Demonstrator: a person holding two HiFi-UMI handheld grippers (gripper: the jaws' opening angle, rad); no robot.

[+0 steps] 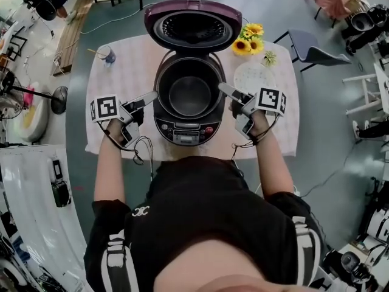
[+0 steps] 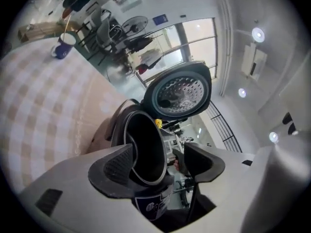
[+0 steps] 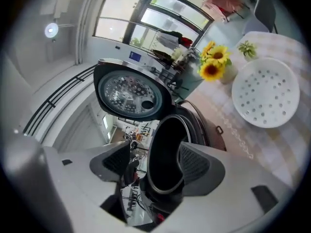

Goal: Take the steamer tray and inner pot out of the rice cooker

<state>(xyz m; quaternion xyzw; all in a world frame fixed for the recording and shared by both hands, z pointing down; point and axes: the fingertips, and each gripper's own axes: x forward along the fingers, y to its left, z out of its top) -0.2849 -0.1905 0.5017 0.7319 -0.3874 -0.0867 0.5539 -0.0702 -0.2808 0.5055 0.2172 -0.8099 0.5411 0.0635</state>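
Two grippers flank the pot, both with jaws spread wide: the left gripper [image 1: 149, 96] at its 9 o'clock, the right gripper [image 1: 226, 89] at its 3 o'clock. In each gripper view the rim of the dark inner pot [image 1: 190, 96] stands in the gap between the pads, and no pad clearly presses on it.

The pot sits down inside the rice cooker [image 1: 182, 129], whose lid [image 1: 192, 26] stands open at 12 o'clock. The white steamer tray [image 1: 253, 76] lies flat on the table [image 1: 134, 66] at the cooker's 2 o'clock, apart from it. I judge the first half done, with the pot's lift left.

Only the head view shows both grippers at once. The right gripper view alone makes the tray's holes plain, with the sunflowers [image 3: 214, 62] near it. The left gripper view instead shows a cup [image 2: 62, 46], which the head view places at the cooker's 10 o'clock.
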